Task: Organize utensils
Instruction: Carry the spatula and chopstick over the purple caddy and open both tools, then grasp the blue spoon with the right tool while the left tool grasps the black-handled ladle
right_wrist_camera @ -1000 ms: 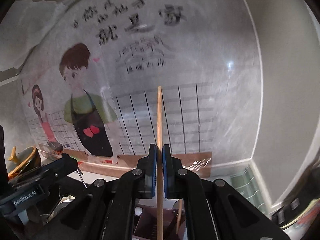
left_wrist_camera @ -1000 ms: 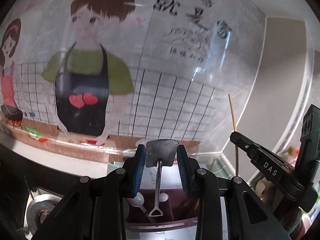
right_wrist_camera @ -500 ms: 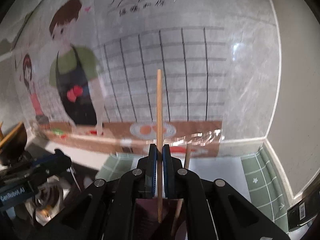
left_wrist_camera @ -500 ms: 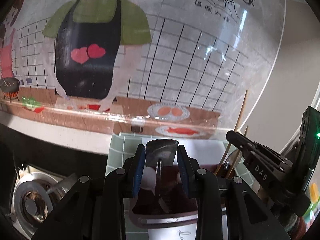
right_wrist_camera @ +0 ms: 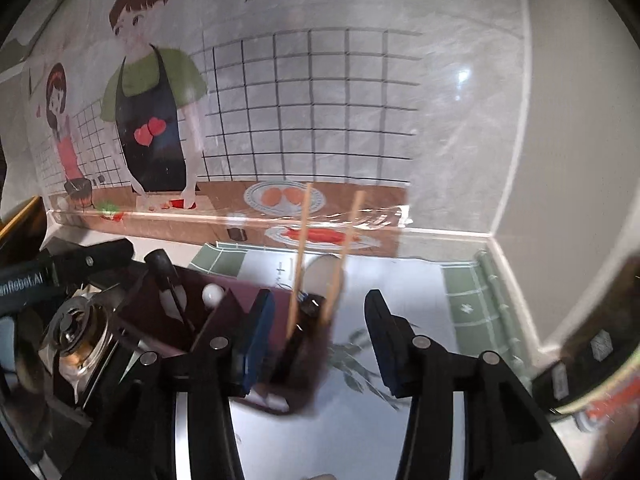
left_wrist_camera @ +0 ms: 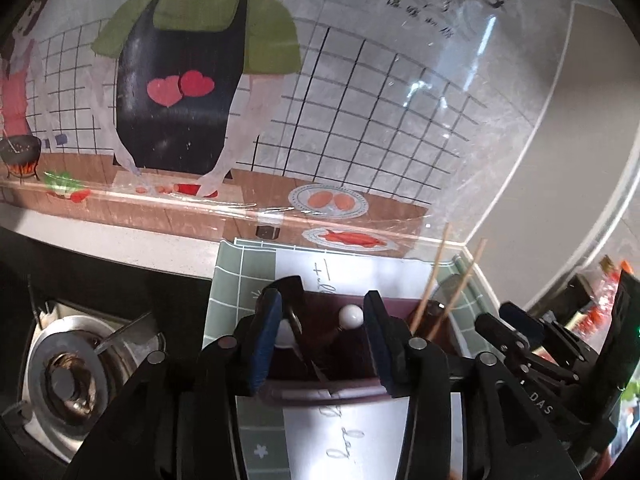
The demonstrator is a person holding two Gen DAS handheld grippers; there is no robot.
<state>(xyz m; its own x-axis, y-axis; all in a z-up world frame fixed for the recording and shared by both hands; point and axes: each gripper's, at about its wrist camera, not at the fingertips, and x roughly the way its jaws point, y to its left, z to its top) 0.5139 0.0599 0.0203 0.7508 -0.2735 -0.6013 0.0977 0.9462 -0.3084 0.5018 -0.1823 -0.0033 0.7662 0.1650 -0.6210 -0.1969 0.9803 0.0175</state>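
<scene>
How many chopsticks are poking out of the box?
2. The left chopstick and the right chopstick both lean in the holder's right compartment, between the right gripper's open jaws. More may be hidden inside.

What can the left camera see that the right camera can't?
Only the left wrist view shows the handwritten paper in front of the holder and the red packets at far right. Only the right wrist view shows the cartoon man's face and the leaf print on the mat. Both show the dark red utensil holder, two chopsticks standing in it, the stove burner, and open grippers: left gripper, right gripper.
</scene>
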